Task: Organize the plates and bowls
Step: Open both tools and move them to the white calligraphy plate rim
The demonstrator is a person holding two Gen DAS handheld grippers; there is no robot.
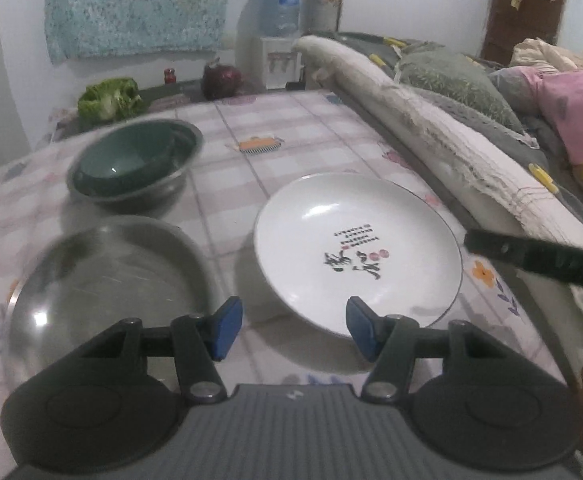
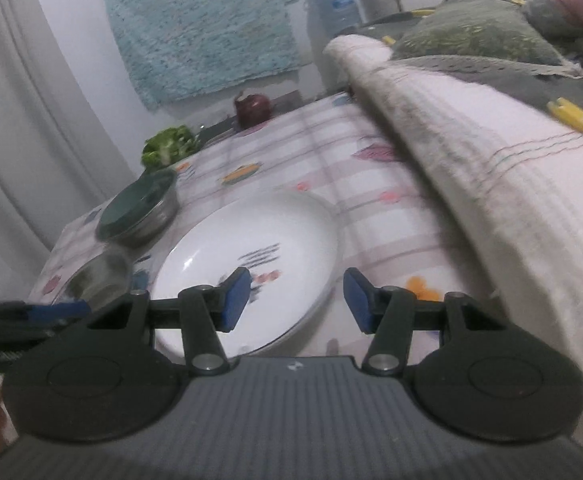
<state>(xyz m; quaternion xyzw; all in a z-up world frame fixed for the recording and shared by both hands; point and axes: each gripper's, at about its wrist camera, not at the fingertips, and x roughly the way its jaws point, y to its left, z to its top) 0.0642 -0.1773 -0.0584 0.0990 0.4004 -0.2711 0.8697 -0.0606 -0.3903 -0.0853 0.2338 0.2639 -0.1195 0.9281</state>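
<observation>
A white plate with black calligraphy [image 1: 355,252] lies on the checked tablecloth, also in the right wrist view [image 2: 251,272]. A steel bowl [image 1: 107,280] sits at the near left. Farther back a green bowl [image 1: 127,160] rests inside another steel bowl [image 1: 179,178], also seen in the right wrist view [image 2: 139,204]. My left gripper [image 1: 289,330] is open and empty, between the near steel bowl and the plate's near edge. My right gripper [image 2: 295,300] is open and empty over the plate's near right rim. Its finger enters the left wrist view [image 1: 531,258].
A rolled white blanket [image 1: 431,136] and bedding run along the table's right side. A lettuce head [image 1: 109,98], a red onion [image 1: 221,80] and a small red jar [image 1: 169,76] sit at the far edge. A water dispenser [image 1: 281,8] stands behind.
</observation>
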